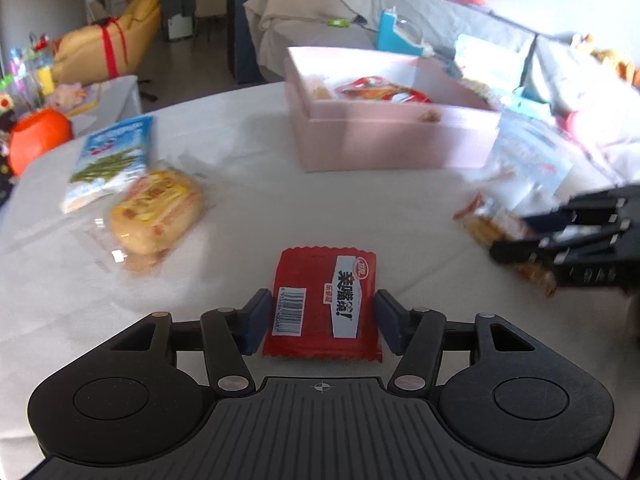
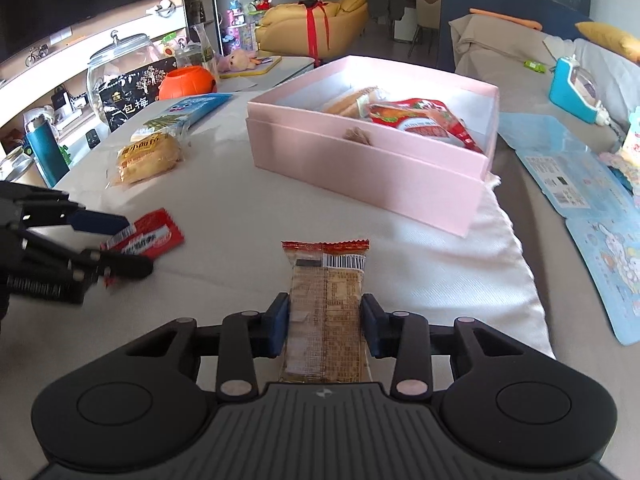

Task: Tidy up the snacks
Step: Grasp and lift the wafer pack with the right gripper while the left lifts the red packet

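Observation:
My left gripper is shut on a red snack packet, its pads pressing both long edges, just above the white tablecloth. It also shows in the right wrist view with the red packet in it. My right gripper is shut on a brown biscuit packet with an orange top seal. It also shows in the left wrist view holding that packet. The open pink box stands beyond both grippers and holds a red sausage pack and a bread snack.
A wrapped bread bun and a blue-white green-bean snack bag lie at the left. A blue-white bag lies right of the box. Blue printed sheets lie on the sofa at the right. An orange pumpkin bucket stands beyond the table.

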`<state>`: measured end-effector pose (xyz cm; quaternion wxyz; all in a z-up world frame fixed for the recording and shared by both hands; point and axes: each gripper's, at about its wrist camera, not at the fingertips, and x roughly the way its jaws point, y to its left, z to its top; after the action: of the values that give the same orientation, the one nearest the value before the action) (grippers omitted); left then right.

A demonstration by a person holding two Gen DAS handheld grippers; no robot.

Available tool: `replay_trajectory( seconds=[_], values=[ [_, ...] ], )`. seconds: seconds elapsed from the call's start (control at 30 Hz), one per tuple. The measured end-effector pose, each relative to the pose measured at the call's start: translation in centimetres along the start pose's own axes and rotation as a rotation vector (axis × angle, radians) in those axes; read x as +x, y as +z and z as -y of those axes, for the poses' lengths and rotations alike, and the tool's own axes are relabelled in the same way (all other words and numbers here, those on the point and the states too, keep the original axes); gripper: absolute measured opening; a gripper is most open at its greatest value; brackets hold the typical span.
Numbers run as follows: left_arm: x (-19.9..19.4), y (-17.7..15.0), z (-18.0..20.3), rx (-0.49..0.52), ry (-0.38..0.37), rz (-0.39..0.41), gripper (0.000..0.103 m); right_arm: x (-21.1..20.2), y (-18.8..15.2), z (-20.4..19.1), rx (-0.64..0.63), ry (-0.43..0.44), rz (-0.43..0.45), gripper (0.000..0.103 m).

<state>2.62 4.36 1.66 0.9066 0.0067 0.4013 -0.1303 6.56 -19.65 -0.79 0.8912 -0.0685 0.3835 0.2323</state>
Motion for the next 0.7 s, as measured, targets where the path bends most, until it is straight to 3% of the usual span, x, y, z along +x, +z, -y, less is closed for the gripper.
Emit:
replay_trajectory(
  seconds=[0.2,0.33,0.53,0.63,0.7],
  values=[
    [0.6,0.3,3.0,0.077,-0.044,-0.004,0.06,-0.9,-0.8,1.4,0.024,-0.002,-0.008,0.037],
    [1.0,0.0,4.1,0.117,-0.035,-0.021,0.06,-0.8,-0.8,1.5,0.022,-0.004,-0.009,0.038],
    [1.2,0.0,4.1,0.108,-0.031,-0.019,0.06,0.0,-0.3,1.2,0.016,-0.038,-0.006,0.048],
    [1.2,0.0,4.1,0.113,-0.029,-0.016,0.061,0.0,-0.1,1.3,0.013,-0.043,-0.013,0.047],
    [1.3,0.0,4.2,0.115,-0.026,-0.015,0.061,-0.4,-0.3,1.2,0.001,-0.035,-0.016,0.037]
  ],
)
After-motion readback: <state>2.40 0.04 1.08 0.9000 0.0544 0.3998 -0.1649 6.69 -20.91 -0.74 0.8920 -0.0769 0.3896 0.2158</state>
